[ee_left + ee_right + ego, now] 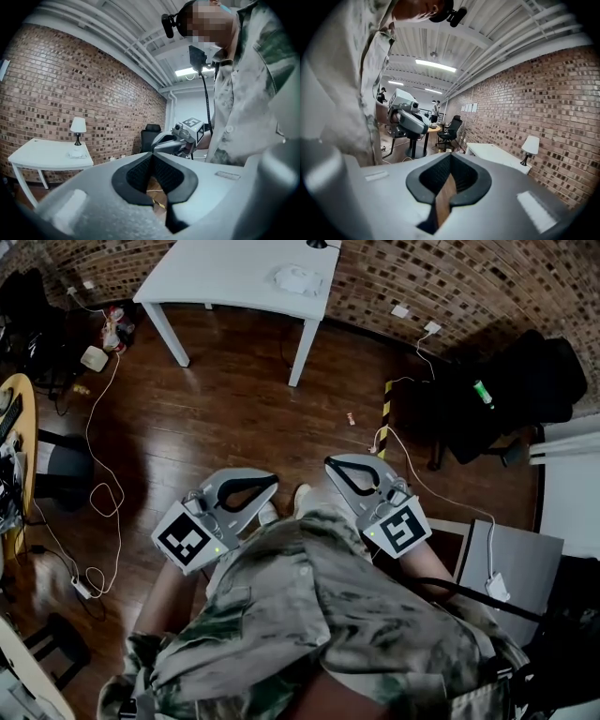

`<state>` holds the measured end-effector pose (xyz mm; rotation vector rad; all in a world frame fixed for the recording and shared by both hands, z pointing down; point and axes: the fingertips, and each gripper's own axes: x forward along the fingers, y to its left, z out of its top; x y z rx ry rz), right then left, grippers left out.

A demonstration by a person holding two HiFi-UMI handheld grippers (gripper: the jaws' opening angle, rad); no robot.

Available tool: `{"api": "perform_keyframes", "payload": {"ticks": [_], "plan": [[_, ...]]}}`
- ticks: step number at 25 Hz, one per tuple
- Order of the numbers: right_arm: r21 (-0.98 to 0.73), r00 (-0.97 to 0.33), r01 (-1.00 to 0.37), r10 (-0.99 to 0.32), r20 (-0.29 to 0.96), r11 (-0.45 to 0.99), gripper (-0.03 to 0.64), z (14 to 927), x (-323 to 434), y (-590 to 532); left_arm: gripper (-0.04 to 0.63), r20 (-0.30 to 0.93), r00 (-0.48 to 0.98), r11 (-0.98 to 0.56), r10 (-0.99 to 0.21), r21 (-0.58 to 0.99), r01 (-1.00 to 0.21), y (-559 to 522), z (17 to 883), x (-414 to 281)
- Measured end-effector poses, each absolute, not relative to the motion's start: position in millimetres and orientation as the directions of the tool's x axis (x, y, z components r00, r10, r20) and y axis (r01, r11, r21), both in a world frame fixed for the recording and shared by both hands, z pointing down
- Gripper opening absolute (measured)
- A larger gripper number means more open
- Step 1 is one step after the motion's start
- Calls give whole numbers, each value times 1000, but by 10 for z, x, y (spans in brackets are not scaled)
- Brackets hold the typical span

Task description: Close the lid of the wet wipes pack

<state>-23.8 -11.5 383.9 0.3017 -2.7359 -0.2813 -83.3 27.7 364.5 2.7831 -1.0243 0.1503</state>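
Both grippers are clenched shut with nothing between the jaws. I hold the left gripper [263, 487] and right gripper [335, 468] close to my body, over the wooden floor [234, 409]. The wet wipes pack [298, 279] lies on the white counter [216, 277] against the brick wall [450, 287], beside a small lamp [78, 126] and well apart from both grippers. Its print is too small to read, and I cannot tell whether its lid is open.

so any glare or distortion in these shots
Head view: dim, dark corners, the wooden floor bows with the wide lens. Left gripper view: the ceiling light glares white. Right gripper view: the brick wall curves, edges black.
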Motion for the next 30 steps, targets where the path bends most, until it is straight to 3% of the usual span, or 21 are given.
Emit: {"api": "perform_keyframes", "payload": {"ticks": [9, 30], "plan": [[204, -913, -188, -247, 325, 961, 6, 3945, -346, -731, 0, 187, 743, -731, -643, 139, -668, -323, 3815, -996], [183, -903, -218, -269, 334, 959, 6, 4185, -282, -3361, 0, 269, 693, -687, -669, 133, -715, -3145, 4330, -1299]]}}
